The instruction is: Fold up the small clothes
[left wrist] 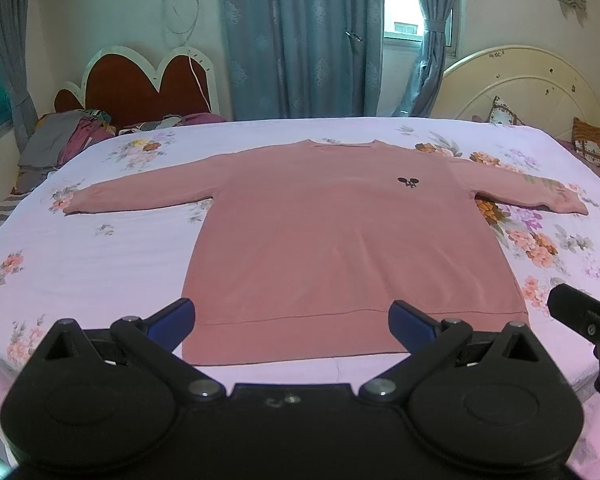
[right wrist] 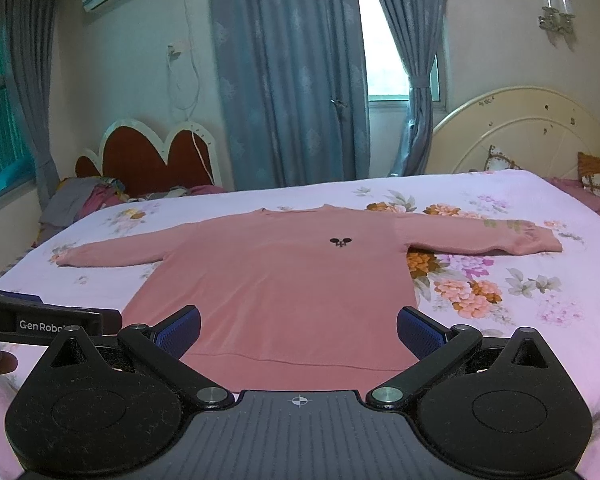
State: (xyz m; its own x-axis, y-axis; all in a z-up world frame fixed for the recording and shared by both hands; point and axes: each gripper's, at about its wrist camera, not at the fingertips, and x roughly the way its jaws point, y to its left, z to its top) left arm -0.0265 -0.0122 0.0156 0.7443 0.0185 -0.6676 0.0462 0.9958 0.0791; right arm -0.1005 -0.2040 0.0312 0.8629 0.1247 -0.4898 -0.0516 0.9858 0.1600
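A pink long-sleeved sweatshirt (left wrist: 332, 236) lies flat and face up on the bed, both sleeves spread out to the sides, hem toward me, with a small black logo (left wrist: 408, 182) on the chest. It also shows in the right wrist view (right wrist: 284, 280). My left gripper (left wrist: 292, 320) is open and empty, hovering just above the hem. My right gripper (right wrist: 298, 328) is open and empty, near the hem's right part. The right gripper shows at the right edge of the left wrist view (left wrist: 588, 316); the left gripper's body shows at the left in the right wrist view (right wrist: 48, 322).
The bed has a pale pink floral sheet (left wrist: 100, 264). A cream headboard (left wrist: 528, 84) with pillows stands at the right. A second bed with a red headboard (left wrist: 140, 84) and piled clothes (left wrist: 64, 140) is at the back left. Blue curtains (left wrist: 300, 40) hang behind.
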